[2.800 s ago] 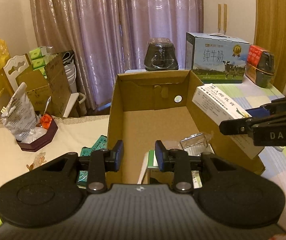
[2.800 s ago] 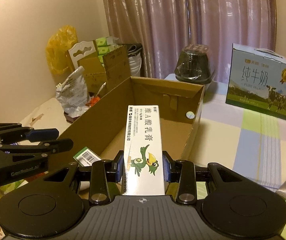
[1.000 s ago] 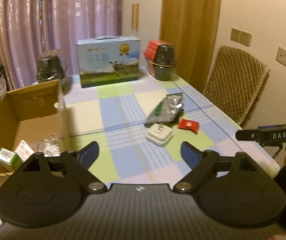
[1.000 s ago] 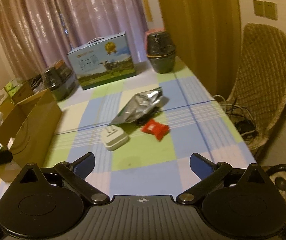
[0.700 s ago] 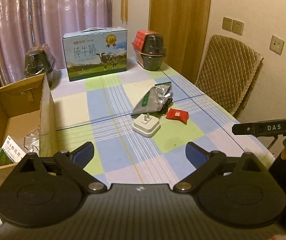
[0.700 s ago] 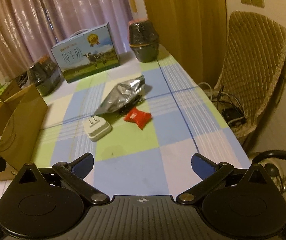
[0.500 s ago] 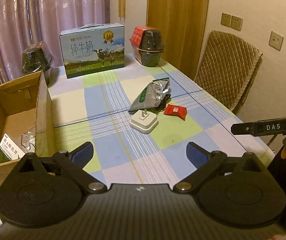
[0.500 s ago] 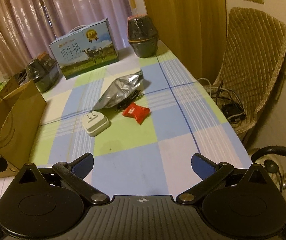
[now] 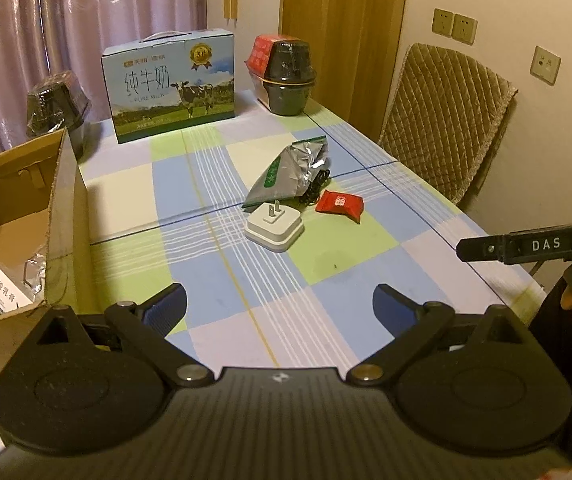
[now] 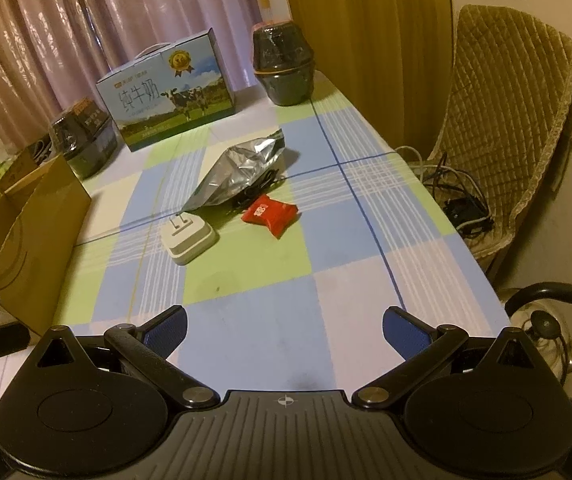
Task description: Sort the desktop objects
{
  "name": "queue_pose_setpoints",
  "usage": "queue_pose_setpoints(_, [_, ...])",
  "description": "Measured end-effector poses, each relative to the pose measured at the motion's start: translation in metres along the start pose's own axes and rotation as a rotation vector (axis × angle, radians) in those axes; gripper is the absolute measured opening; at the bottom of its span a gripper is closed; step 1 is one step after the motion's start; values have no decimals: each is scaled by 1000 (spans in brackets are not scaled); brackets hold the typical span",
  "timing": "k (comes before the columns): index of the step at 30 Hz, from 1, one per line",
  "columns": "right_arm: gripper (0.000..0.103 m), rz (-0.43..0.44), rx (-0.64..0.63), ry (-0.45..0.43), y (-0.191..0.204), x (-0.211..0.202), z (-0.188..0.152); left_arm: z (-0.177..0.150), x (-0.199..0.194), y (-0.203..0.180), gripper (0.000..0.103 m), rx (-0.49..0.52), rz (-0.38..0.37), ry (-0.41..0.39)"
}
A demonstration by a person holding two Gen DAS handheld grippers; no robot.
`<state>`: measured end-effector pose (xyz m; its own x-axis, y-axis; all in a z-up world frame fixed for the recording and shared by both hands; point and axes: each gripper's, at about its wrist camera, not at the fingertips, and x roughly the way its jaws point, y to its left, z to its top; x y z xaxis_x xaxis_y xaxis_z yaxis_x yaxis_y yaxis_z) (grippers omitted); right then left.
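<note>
A white plug adapter (image 9: 275, 229) (image 10: 188, 238), a red snack packet (image 9: 340, 206) (image 10: 270, 211) and a silver foil bag (image 9: 288, 171) (image 10: 236, 174) over a black cable lie mid-table on the checked cloth. An open cardboard box (image 9: 14, 216) (image 10: 22, 236) stands at the left with a white ointment box (image 9: 2, 286) and other items inside. My left gripper (image 9: 280, 306) is open and empty above the near table. My right gripper (image 10: 284, 330) is open and empty too; it shows from the side in the left wrist view (image 9: 526, 246).
A blue milk carton case (image 9: 170, 84) (image 10: 168, 90) and two wrapped dark containers (image 9: 288, 76) (image 9: 56, 106) stand at the far end. A quilted chair (image 9: 442, 120) (image 10: 506, 96) stands on the right with cables (image 10: 462, 204) on it.
The right gripper has let go of the ointment box, which now lies in the cardboard box. Both grippers opened wide and swung right from the box toward the items on the table.
</note>
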<state>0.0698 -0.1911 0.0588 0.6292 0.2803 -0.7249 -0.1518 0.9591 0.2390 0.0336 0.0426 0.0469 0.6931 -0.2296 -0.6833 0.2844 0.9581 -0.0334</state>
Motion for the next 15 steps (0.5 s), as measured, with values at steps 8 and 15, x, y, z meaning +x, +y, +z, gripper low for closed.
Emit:
queue_pose_setpoints(8, [101,2,-10,15,2,7,-1,0,10,3,98,-10,-9,19])
queue_pose_setpoints(15, [101,-6,-12,30,-1,16,-2,0,23,4,98,-6,-26,37])
